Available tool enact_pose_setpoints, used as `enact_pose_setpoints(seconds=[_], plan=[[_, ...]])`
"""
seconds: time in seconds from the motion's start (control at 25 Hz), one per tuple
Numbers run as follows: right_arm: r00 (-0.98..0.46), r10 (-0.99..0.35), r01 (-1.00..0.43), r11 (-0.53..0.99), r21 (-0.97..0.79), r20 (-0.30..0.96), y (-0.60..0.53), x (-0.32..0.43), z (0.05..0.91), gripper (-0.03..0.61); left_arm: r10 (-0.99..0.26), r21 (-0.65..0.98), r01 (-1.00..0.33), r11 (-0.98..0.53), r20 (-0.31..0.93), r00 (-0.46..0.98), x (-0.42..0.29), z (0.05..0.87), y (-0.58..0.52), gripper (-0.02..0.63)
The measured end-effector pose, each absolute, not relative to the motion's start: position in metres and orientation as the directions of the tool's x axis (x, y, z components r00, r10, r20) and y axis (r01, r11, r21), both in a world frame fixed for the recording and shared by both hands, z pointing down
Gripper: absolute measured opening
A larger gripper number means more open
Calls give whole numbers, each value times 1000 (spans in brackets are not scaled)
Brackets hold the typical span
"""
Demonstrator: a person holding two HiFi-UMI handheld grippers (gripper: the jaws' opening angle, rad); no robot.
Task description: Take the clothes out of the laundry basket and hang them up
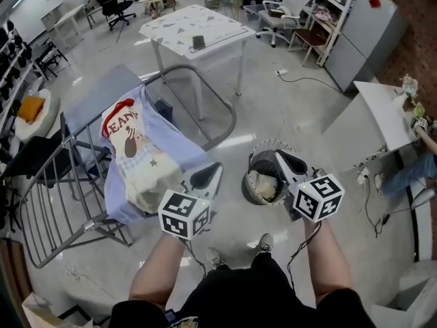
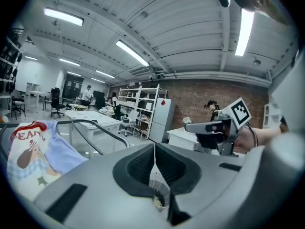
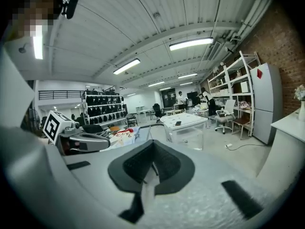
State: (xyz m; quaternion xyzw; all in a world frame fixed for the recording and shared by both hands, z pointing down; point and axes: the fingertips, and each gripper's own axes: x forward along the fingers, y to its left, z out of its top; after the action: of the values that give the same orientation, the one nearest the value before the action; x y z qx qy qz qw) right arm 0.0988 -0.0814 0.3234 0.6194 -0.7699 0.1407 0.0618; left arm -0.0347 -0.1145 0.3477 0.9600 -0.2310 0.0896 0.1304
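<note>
**While both grippers are closed and empty, clothes lie in the basket**

From the head view, the laundry basket (image 1: 253,157) stands on the floor just ahead of the right gripper (image 1: 281,157), with pale clothes (image 1: 263,184) inside. A light-blue printed garment (image 1: 136,157) is draped over the drying rack (image 1: 53,203), beside the left gripper (image 1: 208,173).

The left gripper view shows its jaws pressed together on nothing.

The right gripper view shows the same.

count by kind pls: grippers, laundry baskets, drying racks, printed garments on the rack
grippers: 2 (left gripper, right gripper)
basket: 1
rack: 1
printed garment: 1
total: 5
</note>
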Motion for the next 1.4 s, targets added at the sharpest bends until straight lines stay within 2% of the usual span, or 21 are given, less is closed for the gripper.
enact_pose_setpoints(seconds=[0.2, 0.52, 0.76, 1.08, 1.4], plan=[[-216, -941, -971, 179, -156, 261, -59, 148, 330, 3, -407, 206, -458, -865, 247, 879, 15, 352, -96, 11], [-298, -922, -949, 260, -176, 248, -24, 252, 341, 3, -490, 194, -540, -819, 254, 834, 118, 350, -54, 11], [-358, -902, -927, 313, -205, 241, -2, 304, 346, 5, -557, 172, -605, -777, 260, 789, 166, 349, -26, 11], [-378, -891, -915, 316, -253, 254, -4, 340, 367, 3, -581, 158, -638, -753, 295, 759, 201, 374, -21, 12], [-363, -885, -920, 290, -265, 293, -35, 340, 388, 5, -559, 157, -612, -775, 281, 780, 219, 397, -54, 12]])
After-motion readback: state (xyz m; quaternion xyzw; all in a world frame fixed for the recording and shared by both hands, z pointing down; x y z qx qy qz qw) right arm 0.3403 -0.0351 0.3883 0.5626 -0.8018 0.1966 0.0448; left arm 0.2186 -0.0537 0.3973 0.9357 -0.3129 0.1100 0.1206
